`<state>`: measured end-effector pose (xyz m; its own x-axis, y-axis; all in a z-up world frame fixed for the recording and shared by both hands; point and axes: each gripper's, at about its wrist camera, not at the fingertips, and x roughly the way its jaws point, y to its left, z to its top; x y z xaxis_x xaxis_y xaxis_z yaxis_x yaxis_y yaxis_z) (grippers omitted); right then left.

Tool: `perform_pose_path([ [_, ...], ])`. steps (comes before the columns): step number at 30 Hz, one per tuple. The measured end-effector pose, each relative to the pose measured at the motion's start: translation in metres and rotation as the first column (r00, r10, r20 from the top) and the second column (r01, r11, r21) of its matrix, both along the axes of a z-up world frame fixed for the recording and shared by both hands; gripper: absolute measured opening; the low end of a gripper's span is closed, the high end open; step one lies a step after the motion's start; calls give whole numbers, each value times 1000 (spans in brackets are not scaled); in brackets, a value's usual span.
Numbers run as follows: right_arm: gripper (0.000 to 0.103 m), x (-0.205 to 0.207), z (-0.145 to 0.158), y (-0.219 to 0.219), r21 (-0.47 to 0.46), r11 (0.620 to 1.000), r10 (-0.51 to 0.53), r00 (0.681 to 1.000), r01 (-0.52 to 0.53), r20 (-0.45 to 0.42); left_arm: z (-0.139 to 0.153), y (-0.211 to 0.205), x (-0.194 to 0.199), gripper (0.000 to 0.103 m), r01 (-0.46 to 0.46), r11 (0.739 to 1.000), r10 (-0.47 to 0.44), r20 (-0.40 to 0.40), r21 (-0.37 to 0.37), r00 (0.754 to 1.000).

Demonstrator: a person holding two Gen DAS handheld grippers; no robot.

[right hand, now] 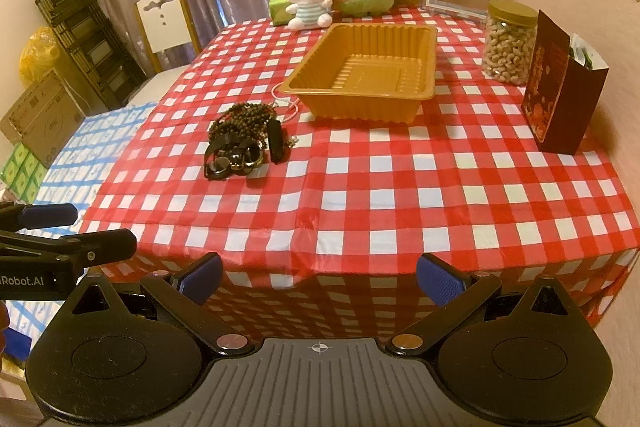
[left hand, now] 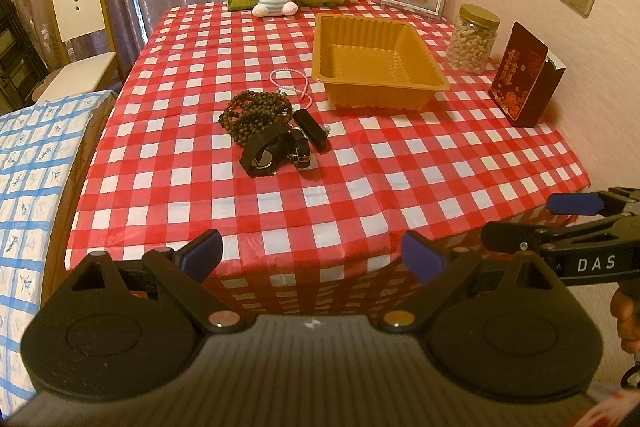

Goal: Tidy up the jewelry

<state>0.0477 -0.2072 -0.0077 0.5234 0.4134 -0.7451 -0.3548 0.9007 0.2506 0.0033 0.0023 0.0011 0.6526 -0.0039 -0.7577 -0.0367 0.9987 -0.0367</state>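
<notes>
On the checked tablecloth [left hand: 400, 163], a jewelry pile [left hand: 272, 127] lies just left of the gold tray [left hand: 376, 59]
Left gripper [left hand: 312, 255] and right gripper [right hand: 318, 279] hover off the near edge, jaws spread wide, holding nothing; the tray is empty

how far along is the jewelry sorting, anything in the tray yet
Nothing looks done: the gold tray is empty. The dark bead strings, pink bracelet and black watches all lie in a pile on the checked tablecloth beside it. Nothing is in hand: the left gripper and right gripper are open, short of the table. All moving remains.
</notes>
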Motion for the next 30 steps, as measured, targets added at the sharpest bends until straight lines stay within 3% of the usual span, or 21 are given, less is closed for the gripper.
perform_pose_path([
  [17,102,64,-22,-5,69,987,-148,988,145,46,-30,52,71,95,-47,998,46,26,45,999],
  [19,86,75,-26,-5,79,984,-163,985,159,55,-35,58,84,95,-53,997,52,26,48,998],
  [30,61,137,-51,-11,191,931,-319,948,310,16,-53,92,133,95,-77,996,76,25,35,997],
])
